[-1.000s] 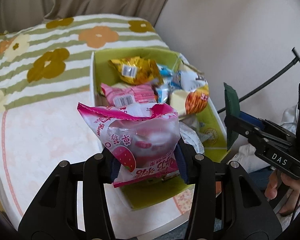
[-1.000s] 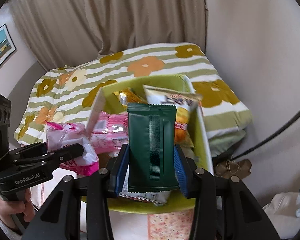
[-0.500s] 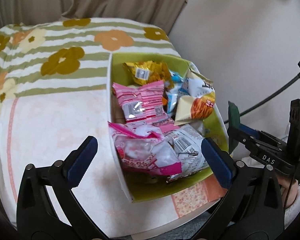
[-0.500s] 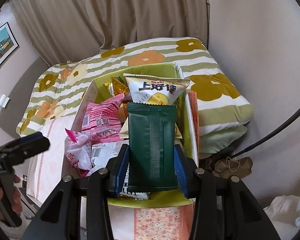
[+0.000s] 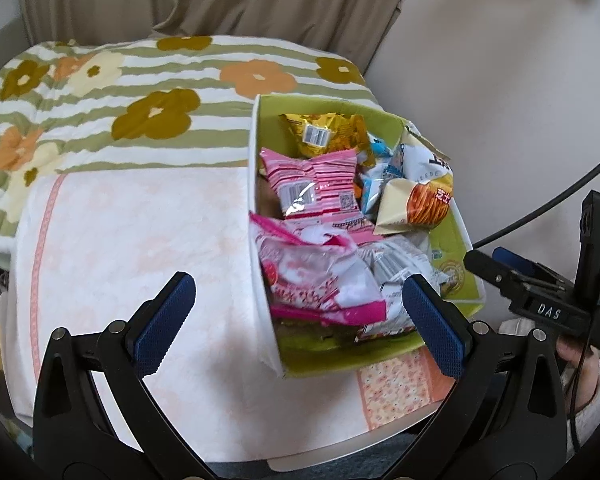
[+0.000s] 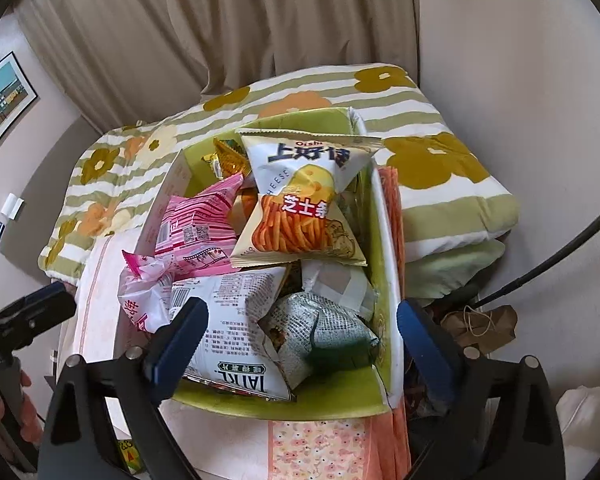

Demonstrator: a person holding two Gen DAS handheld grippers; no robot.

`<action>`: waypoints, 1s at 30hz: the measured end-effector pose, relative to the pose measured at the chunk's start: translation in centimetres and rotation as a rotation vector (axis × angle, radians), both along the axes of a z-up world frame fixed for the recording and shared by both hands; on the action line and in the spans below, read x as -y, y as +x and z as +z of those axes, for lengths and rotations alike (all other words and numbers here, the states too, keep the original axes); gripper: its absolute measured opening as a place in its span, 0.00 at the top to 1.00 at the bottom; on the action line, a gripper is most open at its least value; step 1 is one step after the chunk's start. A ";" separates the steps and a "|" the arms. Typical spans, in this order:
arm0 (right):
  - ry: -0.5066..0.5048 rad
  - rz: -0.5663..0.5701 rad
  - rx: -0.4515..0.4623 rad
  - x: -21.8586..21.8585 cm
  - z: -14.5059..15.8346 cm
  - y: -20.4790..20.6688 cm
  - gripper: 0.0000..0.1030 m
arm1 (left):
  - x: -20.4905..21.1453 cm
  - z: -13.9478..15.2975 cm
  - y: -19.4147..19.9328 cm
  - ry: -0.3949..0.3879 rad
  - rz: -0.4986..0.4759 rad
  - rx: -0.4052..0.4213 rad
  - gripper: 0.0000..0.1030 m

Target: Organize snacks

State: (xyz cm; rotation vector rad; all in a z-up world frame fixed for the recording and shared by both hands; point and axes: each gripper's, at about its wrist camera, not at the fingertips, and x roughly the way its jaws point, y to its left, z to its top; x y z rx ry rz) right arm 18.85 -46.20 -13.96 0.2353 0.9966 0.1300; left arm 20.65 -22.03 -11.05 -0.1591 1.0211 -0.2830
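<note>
Crinkly foil packets fill the green cardboard box point(image 6: 384, 240); the dark green packet point(image 6: 332, 344) lies at its near right corner. Both left gripper point(image 5: 300, 312) and right gripper point(image 6: 300, 332) gape empty. Light, slippery, crushable: pinch sealed edges.

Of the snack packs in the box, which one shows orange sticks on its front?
The white Oishi cheese-stick bag, propped at the far right of the green box. The neighbouring packs are pink, gold or silver, with no sticks pictured.
</note>
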 end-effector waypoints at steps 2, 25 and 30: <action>0.002 -0.006 0.013 -0.4 0.7 -0.5 0.09 | -0.5 0.5 -0.8 -0.001 -0.002 0.018 0.01; -0.200 -0.029 0.477 -15.9 14.0 -17.2 0.01 | -13.6 12.6 -18.1 0.117 0.077 0.470 0.01; -0.198 -0.024 0.486 -17.4 13.7 -18.4 0.01 | -15.5 12.6 -20.1 0.119 0.106 0.476 0.01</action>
